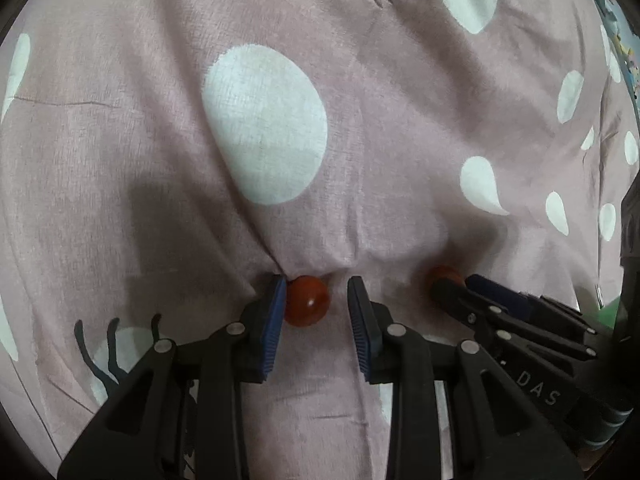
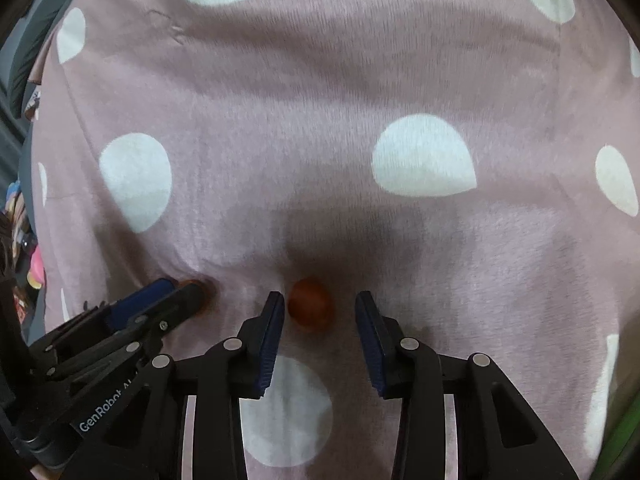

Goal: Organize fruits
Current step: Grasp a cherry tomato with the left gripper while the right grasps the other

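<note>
Though round, axisless: cherry tomato (image 1: 307,301)

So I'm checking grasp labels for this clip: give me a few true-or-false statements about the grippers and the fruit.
1. Each gripper has a small red fruit between its open fingers. True: left gripper around the left fruit, right gripper around the right fruit.
2. The fruits lie on a bare wooden table. False: on a pink cloth with white spots.
3. The left gripper is shut on its fruit. False: a gap shows on one side.
4. The two grippers are side by side. True.
</note>
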